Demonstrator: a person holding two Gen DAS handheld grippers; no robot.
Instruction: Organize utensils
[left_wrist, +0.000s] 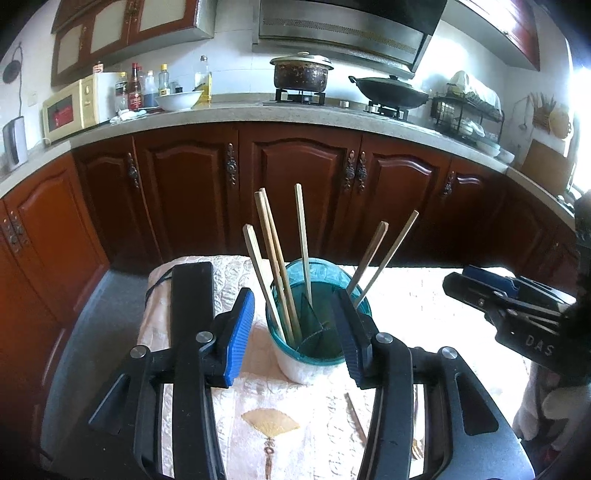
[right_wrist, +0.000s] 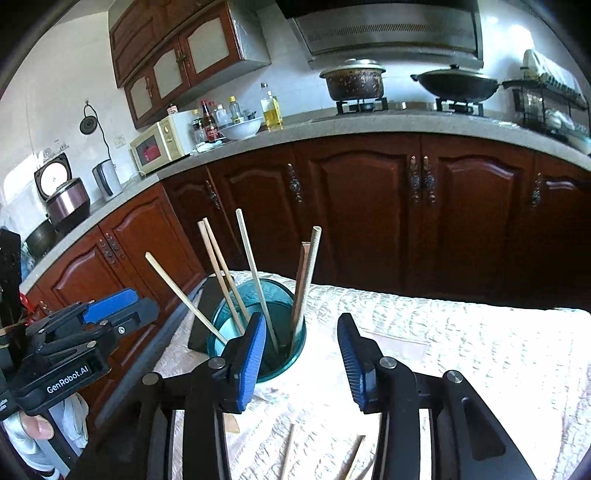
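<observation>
Six chopsticks (left_wrist: 277, 273) are standing tilted in a teal cup (left_wrist: 325, 354) sitting on the cloth-covered worktop (left_wrist: 424, 295). The left gripper (left_wrist: 297, 339) is hovering with fingers spread either side of the cup, gripping nothing. The right gripper (right_wrist: 303, 363) is hovering just beside the cup, fingers spread and empty. Loose chopsticks (right_wrist: 354, 458) are lying on the cloth.

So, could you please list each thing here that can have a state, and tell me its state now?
left gripper: open, holding nothing.
right gripper: open, holding nothing.
teal cup: upright on the tablecloth, no lid.
chopsticks in the cup: six, standing, leaning on the rim.
loose utensils: lying flat on the cloth, not yet in the cup.
rice cooker: lid up.
wok: lid on.
pot: lid on.
</observation>
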